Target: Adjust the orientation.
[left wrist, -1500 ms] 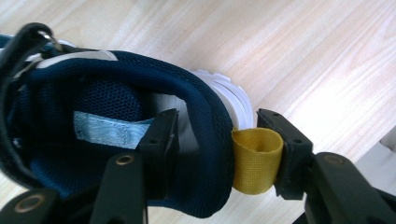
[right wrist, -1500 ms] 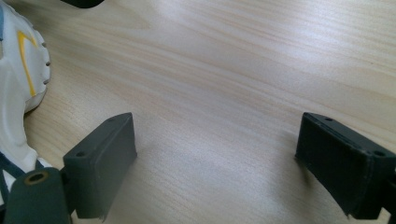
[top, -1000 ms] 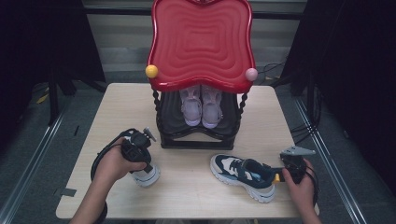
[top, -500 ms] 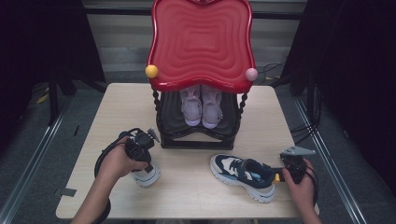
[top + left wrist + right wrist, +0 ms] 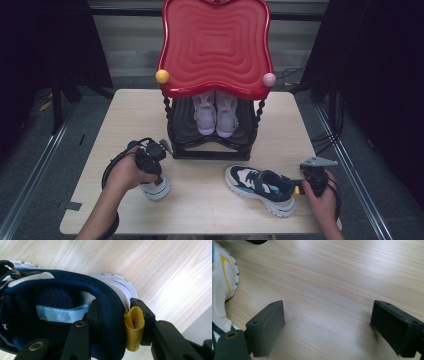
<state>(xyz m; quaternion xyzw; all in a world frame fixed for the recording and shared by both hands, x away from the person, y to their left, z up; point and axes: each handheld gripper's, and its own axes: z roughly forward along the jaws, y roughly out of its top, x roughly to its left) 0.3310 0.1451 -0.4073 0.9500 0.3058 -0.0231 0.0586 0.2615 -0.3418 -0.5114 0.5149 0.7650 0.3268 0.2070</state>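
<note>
While left tool (image 5: 113, 322) pinches heel collar of navy sneaker (image 5: 57, 302), jaws just closing, one inside shoe, other behind yellow pull tab (image 5: 134, 327): grasp step. Right tool (image 5: 327, 325) spread over bench (image 5: 337, 277), second sneaker (image 5: 260, 189) beside it. Next likely: lift toward red shoe rack (image 5: 215, 142), needs firm grip.

A black shoe rack (image 5: 215, 145) stands at the middle of the pale wooden worktop (image 5: 130, 115). A pair of lilac shoes (image 5: 216, 114) sits inside, toes forward. A red wavy tray (image 5: 216, 45) tops it, with a yellow knob (image 5: 162, 76) and a pink knob (image 5: 269, 79).
</note>
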